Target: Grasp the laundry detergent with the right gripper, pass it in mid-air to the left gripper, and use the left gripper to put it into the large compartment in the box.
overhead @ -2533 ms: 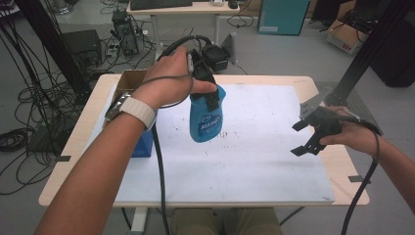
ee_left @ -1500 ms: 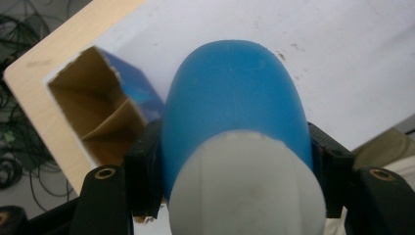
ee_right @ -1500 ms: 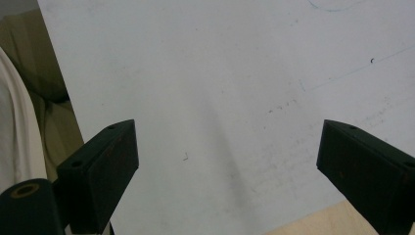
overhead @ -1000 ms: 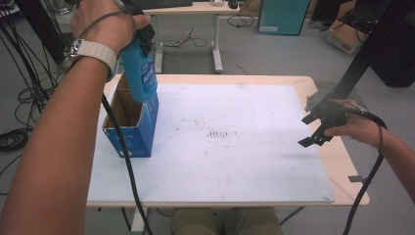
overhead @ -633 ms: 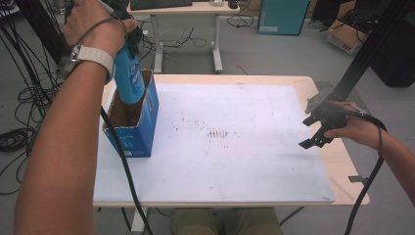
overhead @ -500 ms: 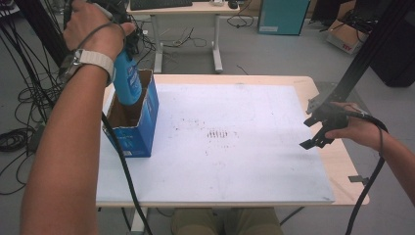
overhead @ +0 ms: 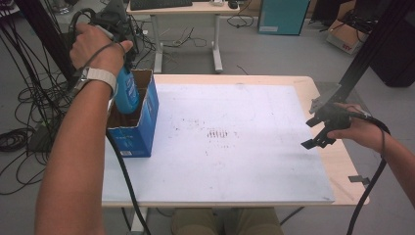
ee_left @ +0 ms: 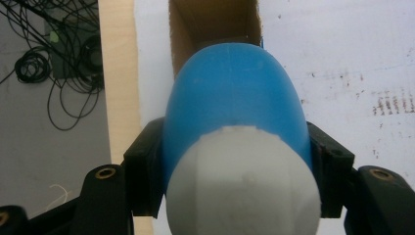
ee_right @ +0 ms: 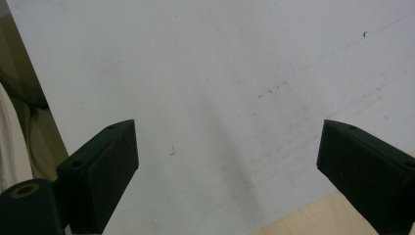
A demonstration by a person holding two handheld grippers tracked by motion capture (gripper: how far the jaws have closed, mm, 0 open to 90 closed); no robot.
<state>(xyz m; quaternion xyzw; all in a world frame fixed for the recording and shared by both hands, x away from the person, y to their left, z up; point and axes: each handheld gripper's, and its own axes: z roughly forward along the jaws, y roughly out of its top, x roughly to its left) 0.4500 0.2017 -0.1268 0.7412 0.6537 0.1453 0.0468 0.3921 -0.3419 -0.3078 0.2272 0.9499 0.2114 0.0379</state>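
A blue bottle (overhead: 126,94) with a white cap hangs upright, its lower end dipping into the open top of a blue cardboard box (overhead: 139,132) at the table's left side. My left gripper (overhead: 126,61) is shut on the bottle's upper part. In the left gripper view, the jaws press both sides of the bottle (ee_left: 230,98) and the box's brown inside (ee_left: 215,22) lies beyond it. My right gripper (overhead: 318,131) hovers open over the mat's right edge. In the right gripper view, my right gripper (ee_right: 227,166) has nothing between its jaws.
A white mat (overhead: 244,147) covers most of the wooden table (overhead: 337,161). Cables (overhead: 29,117) lie on the floor to the left. A desk (overhead: 186,7) stands behind the table and a black post (overhead: 364,54) rises at the right.
My left hand has carried the bottle from mid-table to the box and lowered it into the opening. The right gripper has stayed almost where it was.
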